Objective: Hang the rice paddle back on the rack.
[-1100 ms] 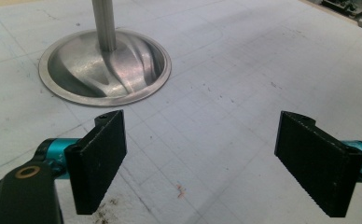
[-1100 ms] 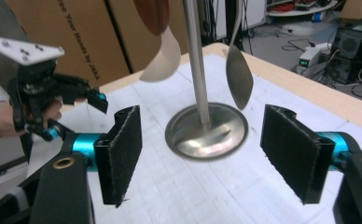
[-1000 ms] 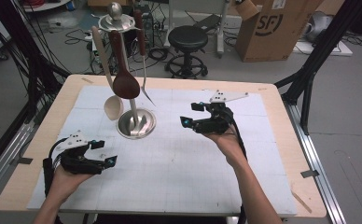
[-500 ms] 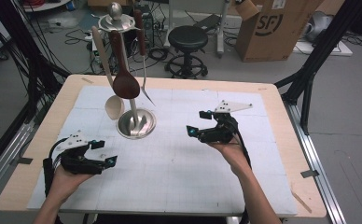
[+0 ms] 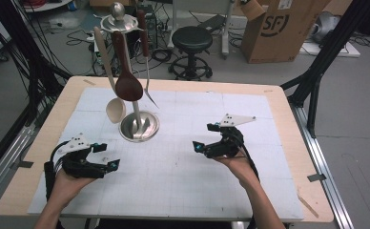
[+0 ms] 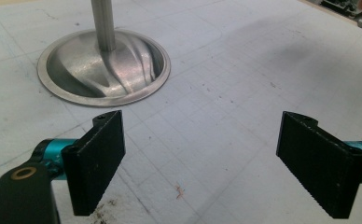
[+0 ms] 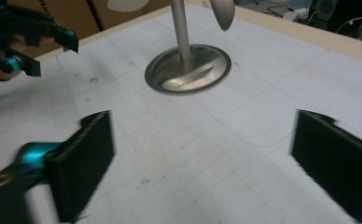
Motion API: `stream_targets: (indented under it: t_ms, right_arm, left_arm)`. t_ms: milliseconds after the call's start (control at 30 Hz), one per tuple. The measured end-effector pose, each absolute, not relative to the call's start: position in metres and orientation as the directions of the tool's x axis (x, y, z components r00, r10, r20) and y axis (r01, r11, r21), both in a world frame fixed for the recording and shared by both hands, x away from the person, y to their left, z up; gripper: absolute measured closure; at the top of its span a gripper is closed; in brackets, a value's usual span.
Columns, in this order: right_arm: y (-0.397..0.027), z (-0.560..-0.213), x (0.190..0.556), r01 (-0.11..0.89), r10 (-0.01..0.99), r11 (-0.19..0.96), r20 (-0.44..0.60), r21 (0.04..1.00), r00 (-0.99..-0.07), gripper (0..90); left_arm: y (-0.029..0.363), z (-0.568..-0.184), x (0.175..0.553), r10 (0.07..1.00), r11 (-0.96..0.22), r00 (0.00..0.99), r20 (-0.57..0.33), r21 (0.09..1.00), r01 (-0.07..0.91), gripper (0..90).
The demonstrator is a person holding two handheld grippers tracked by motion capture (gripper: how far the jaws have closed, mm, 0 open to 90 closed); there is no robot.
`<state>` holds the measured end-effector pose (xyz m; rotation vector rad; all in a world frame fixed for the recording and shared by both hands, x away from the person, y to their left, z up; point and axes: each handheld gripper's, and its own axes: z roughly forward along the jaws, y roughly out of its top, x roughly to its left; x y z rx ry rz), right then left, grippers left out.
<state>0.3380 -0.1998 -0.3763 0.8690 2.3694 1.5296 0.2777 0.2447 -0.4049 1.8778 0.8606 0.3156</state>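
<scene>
Now | utensil stand (image 5: 138, 125) between, beyond both tongs | left tongs (image 5: 106, 155) wide open, empty | right tongs (image 5: 206, 138) just opening, empty

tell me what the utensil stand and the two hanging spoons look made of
The stand looks like polished metal: its dished base mirrors light. The dark spoon seems varnished wood, brown and glossy. The pale spoon looks like unfinished light wood or plastic, matte cream; I cannot tell which.
</scene>
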Motion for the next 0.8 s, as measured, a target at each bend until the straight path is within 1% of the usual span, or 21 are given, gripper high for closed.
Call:
stream_targets:
  t_ms: [200,467,800]
  right_arm:
    - [-0.207,-0.388,0.33,0.387,0.577,0.305,0.154,0.87,-0.802,0.1]
    - [-0.22,-0.401,0.317,0.406,0.587,0.302,0.168,0.862,-0.792,0.0]
    - [-0.241,-0.414,0.301,0.433,0.616,0.285,0.183,0.855,-0.766,0.1]
  left_arm:
    - [0.244,-0.405,0.278,0.688,-0.242,0.709,-0.153,0.873,0.424,13.5]
    - [0.243,-0.405,0.278,0.698,-0.24,0.701,-0.151,0.872,0.426,8.2]
    - [0.243,-0.405,0.279,0.696,-0.244,0.702,-0.152,0.869,0.43,7.3]
